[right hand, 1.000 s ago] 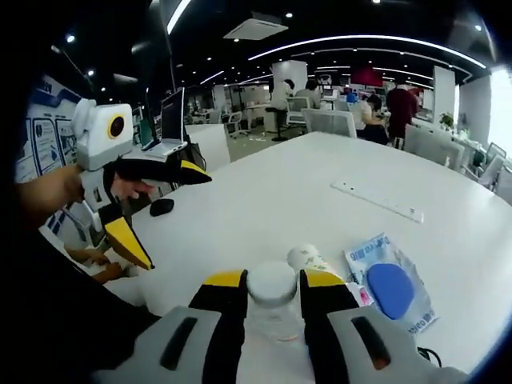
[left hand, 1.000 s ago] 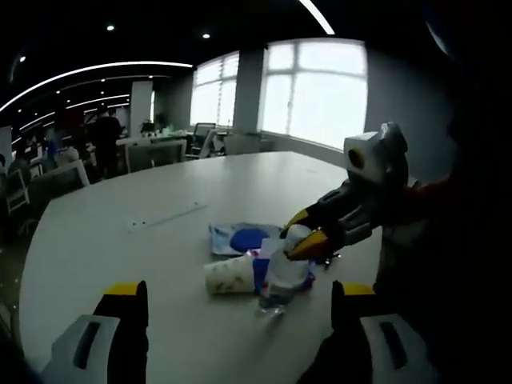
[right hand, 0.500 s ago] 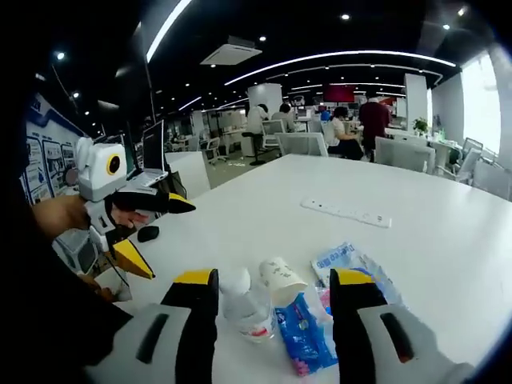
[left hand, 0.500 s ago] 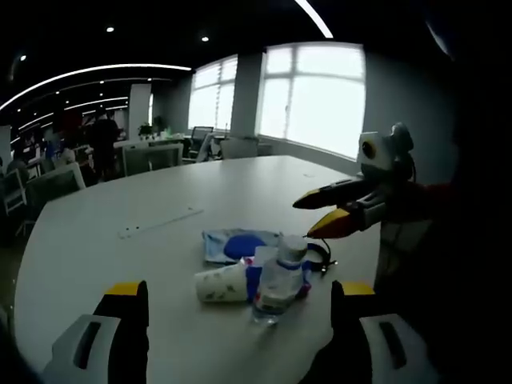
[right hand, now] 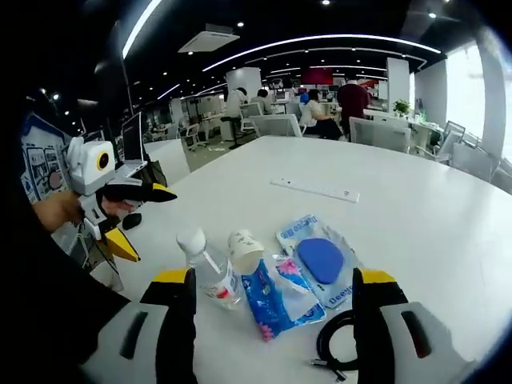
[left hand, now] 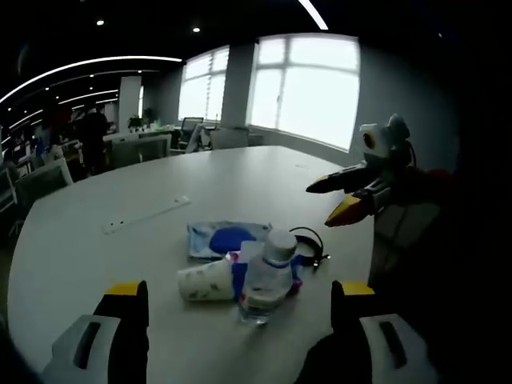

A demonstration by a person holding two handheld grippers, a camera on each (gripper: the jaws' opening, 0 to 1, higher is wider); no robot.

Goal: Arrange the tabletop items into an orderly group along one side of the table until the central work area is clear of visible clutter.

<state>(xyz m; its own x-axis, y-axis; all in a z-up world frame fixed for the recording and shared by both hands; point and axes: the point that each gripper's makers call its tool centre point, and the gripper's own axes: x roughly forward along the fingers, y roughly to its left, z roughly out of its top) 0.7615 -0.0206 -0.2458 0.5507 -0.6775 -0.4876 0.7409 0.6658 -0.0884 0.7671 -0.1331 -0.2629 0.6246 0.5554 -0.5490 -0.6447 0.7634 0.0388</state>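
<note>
Both jaws wide; bottle (right hand: 210, 272) upright beside cup (right hand: 243, 247).

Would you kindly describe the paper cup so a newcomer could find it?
On the white table, a small cluster of items sits near the edge. The paper cup lies on its side between the clear bottle and the blue packets; alone there, it is pale and printed.

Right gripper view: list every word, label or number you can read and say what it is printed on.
None can be read for sure.
Clear packet with the blue pad: blue print along its edge, too blurred.
Blue pack: print too small.
Bottle label: red mark, unreadable.
Wall posters: too dim.
</note>
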